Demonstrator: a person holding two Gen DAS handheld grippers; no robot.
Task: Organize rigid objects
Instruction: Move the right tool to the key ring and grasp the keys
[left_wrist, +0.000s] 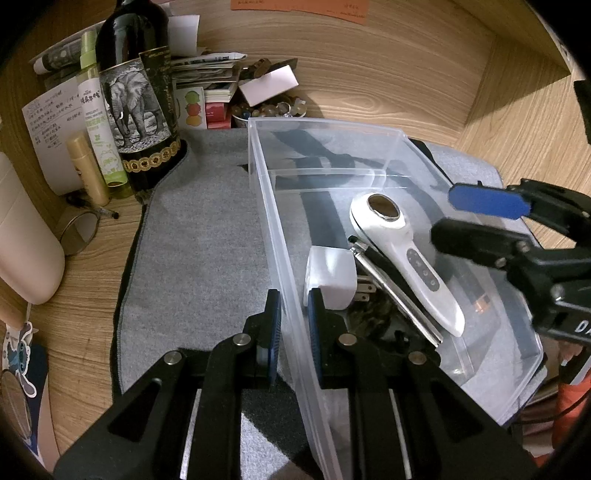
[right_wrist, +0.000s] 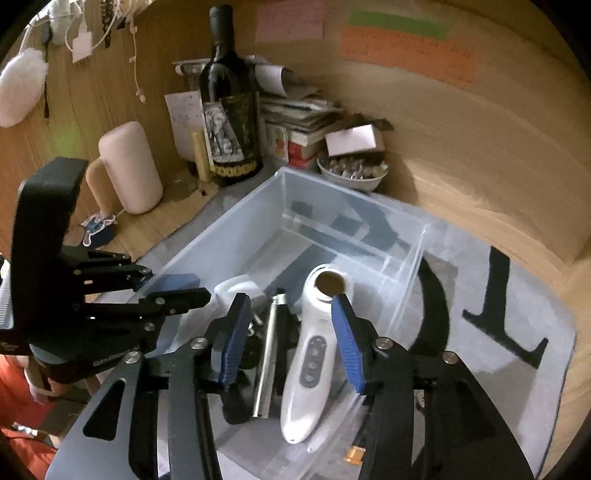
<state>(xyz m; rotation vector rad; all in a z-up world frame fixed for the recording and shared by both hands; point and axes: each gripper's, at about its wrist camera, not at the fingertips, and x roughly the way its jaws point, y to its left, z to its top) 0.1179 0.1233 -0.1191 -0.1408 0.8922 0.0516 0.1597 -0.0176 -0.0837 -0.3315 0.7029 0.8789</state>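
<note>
A clear plastic bin (left_wrist: 369, 147) (right_wrist: 258, 206) sits on a grey mat. Inside lie a white handheld device (left_wrist: 410, 258) (right_wrist: 310, 354), a silver metal tube (left_wrist: 399, 295) (right_wrist: 269, 354) and a white plug adapter (left_wrist: 330, 277). My left gripper (left_wrist: 294, 332) (right_wrist: 173, 286) straddles the bin's near side wall, one finger outside and one inside, with a small gap each side of the wall. My right gripper (right_wrist: 291, 339) (left_wrist: 469, 218) is open above the white device and the tube, holding nothing.
A dark wine bottle with an elephant label (left_wrist: 140, 107) (right_wrist: 229, 122), spray bottles, papers, and a bowl of small items (right_wrist: 354, 170) crowd the back corner. A pale cylinder (right_wrist: 129, 170) stands at left. Wooden walls enclose the desk.
</note>
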